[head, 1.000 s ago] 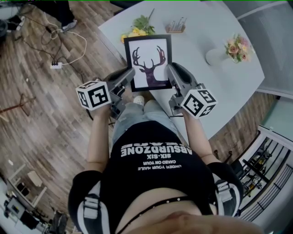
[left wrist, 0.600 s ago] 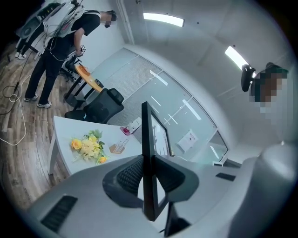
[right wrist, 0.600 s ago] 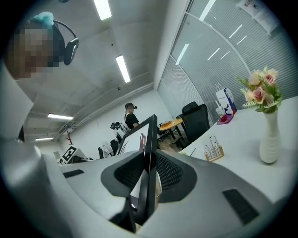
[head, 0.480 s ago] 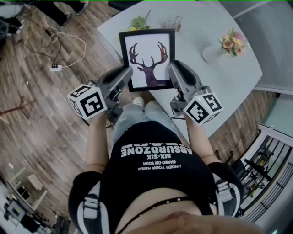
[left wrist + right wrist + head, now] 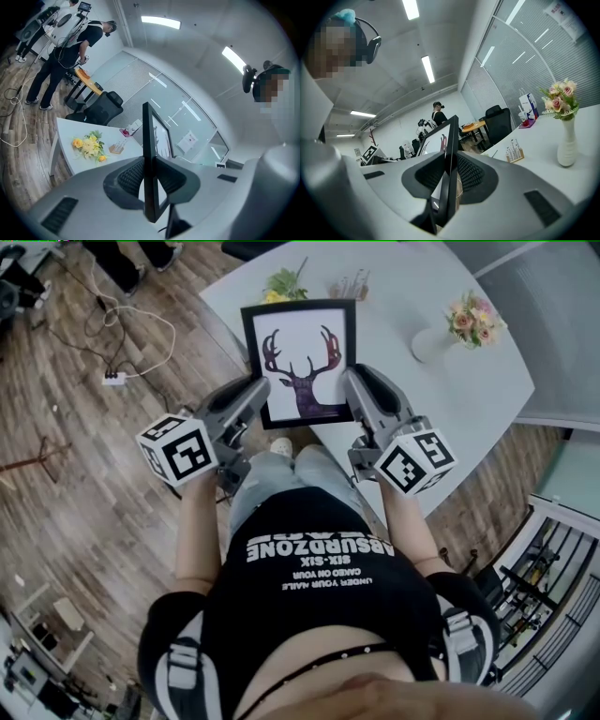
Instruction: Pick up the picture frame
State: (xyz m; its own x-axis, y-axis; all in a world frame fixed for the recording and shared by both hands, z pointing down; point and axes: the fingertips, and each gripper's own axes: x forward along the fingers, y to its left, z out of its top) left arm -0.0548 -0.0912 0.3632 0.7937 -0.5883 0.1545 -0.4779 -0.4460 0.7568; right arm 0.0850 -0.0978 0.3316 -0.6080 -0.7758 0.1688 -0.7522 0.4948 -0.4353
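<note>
Sitting nearest in the head view, a marker cube (image 5: 180, 450) with white faces and black squares caps each smooth grey plastic claw body. Just beyond them, the left claw (image 5: 257, 395) is closed on the left long edge of the picture frame (image 5: 302, 362). The right claw (image 5: 354, 385) is closed on its right long edge. Both grips sit towards the frame's near corners.

The frame is a flat rectangle with a plain black border around a white sheet that bears a dark stag's head. Its long axis runs from near to far, the antlers point to the far side, and its face is turned up at the head camera. It is held over the near edge of the pale, smooth table (image 5: 441, 418), and its near end overlaps the wooden floor (image 5: 84, 474) beyond that edge.

Only the claw views show the grip itself. There the frame appears edge-on as a thin dark slab pinched between dimpled black pads (image 5: 131, 176). The right claw view also catches the printed face at a slant.

Farther off, yellow flowers (image 5: 284, 284) lie at the table's far left, near a small wooden rack (image 5: 349, 284) of slim tubes. A white vase (image 5: 429, 345) of pink blooms stands at the right, and the right claw view shows it as tall and narrow-necked. A black office chair (image 5: 101, 108) beyond the table appears only in the claw views.
</note>
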